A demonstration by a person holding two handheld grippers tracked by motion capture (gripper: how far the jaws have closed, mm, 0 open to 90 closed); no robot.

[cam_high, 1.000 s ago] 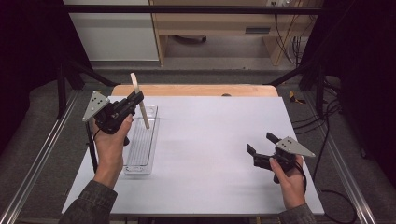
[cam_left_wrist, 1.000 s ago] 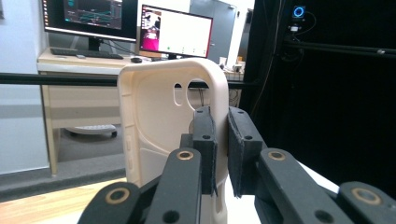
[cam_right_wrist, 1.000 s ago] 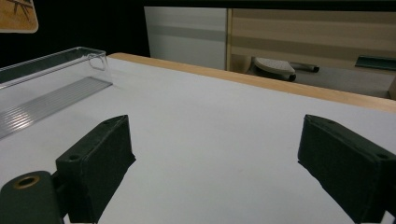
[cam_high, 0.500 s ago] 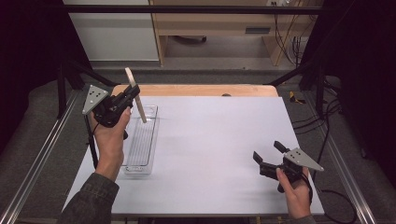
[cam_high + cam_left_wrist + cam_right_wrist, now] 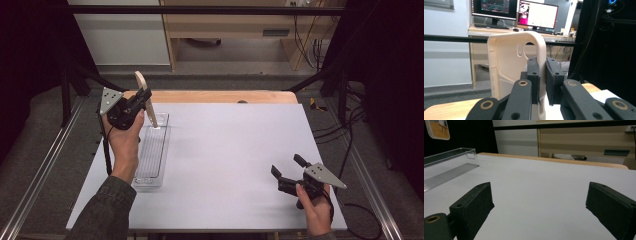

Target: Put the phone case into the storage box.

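My left gripper is clamped on the beige phone case, its pads pinching one side wall near the lower end. In the left gripper view the case stands upright just left of the jaws, open face toward the camera, camera cut-out at the top. In the high view it sits in the upper left of the frame, long axis near vertical and tilted slightly, lower end directly above the far end of the clear tray; I cannot tell whether it touches the tray.

The tray runs lengthwise from that far end toward the lower left of the frame, so its long axis is the line the case would lay down along. My left hand is the nearer one by far.

My right gripper stands wide open and empty at the lower right, well apart from the tray, jaws aimed across bare surface. Between the two grippers the surface is free; the wooden edge lies just beyond the tray.
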